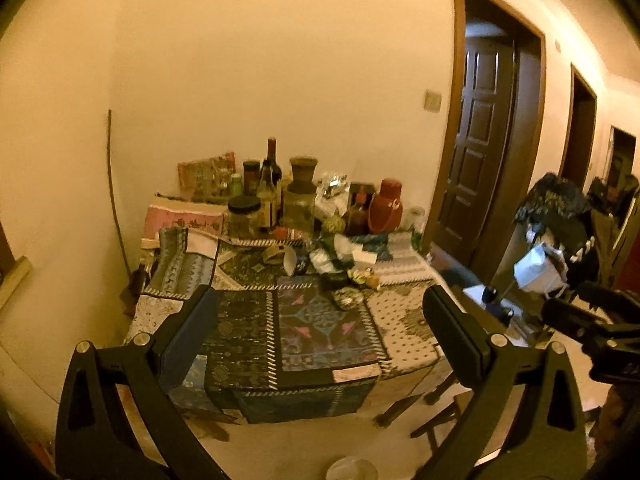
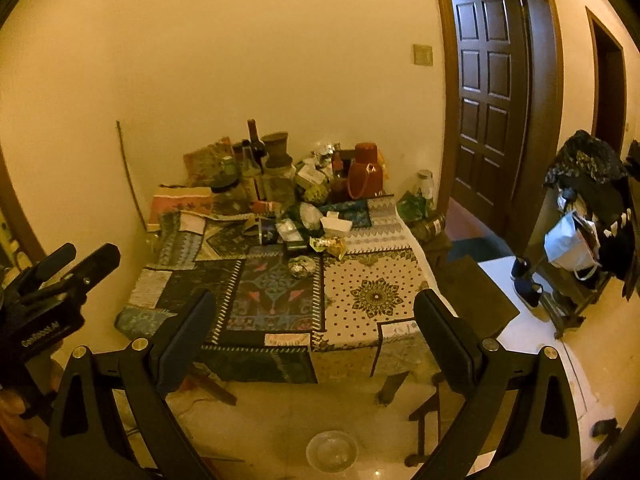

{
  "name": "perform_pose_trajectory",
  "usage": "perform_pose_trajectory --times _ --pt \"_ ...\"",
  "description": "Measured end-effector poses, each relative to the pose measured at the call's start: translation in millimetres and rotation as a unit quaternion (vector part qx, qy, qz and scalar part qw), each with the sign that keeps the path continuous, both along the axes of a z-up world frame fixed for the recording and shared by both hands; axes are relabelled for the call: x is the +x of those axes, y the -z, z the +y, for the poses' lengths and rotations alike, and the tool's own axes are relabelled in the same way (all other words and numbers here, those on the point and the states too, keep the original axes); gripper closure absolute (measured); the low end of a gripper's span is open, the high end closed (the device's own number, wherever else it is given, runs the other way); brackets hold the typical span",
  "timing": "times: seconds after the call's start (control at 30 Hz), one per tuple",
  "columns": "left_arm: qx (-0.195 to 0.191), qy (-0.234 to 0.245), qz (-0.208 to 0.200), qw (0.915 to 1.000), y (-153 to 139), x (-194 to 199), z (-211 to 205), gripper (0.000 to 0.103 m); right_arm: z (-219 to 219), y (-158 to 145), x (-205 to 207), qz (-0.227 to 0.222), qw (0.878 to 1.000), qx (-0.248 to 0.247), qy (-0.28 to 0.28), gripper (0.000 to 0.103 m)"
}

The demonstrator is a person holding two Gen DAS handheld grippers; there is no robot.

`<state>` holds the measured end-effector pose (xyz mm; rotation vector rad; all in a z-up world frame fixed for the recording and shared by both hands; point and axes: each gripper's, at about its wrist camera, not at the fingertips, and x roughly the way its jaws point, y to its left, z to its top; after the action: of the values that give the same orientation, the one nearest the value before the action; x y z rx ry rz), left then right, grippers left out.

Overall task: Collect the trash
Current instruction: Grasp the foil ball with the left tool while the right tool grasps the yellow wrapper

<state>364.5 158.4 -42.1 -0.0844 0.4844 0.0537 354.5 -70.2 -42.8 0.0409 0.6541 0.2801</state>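
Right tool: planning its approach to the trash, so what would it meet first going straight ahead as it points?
Probably the patchwork tablecloth, before the crumpled wrapper. The open right tool holds nothing; depth is unclear.

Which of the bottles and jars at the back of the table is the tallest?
The dark wine bottle with the reddish top. Its neck pokes up above the jars and the red jug beside the wall.

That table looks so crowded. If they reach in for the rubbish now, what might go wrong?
Both tools are open and empty, short of the table.

1. The crumpled wrappers lie just in front of tall glass bottles and jars; a reach that goes too deep might topple them.

2. The foil ball sits on a loose patchwork cloth; a low pinch could snag the cloth and drag things along.

3. Dim light may make trash and keepsakes hard to tell apart.
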Motion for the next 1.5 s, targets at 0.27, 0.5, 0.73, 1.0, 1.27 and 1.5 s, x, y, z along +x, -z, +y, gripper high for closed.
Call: perform_pose_trajectory --times 0.27,0.5,0.73,1.0,1.27,1.5 --pt "-0.045 -0.002 0.079 0.9959 49.1 81.9 9.5 0.001 10.3 34.6 70.9 0.053 0.999 -0.012 -0.001 0.004" --pt "-0.069 -0.031 0.142 0.9869 92.4 161.9 2.5 0.001 6.8 65.7 150.8 0.1 0.994 -0.014 -0.047 0.004" --pt "-0.088 -0.077 0.195 0.9737 134.5 233.8 -14.2 0.001 5.1 94.6 242.1 0.13 0.985 -0.02 -0.114 0.004" --pt "-0.108 -0.115 0.243 0.9571 186.6 293.8 -25.1 0.001 16.1 149.6 332.7 0.159 0.968 -0.06 -0.183 0.005" --pt "-0.126 -0.127 0.292 0.9397 237.4 338.2 -36.3 0.013 38.4 210.7 391.5 0.207 0.939 -0.089 -0.261 0.005" --pt "-0.12 -0.132 0.318 0.9312 263.2 352.3 -41.1 0.024 66.6 231.4 412.9 0.214 0.91 -0.117 -0.336 0.006"
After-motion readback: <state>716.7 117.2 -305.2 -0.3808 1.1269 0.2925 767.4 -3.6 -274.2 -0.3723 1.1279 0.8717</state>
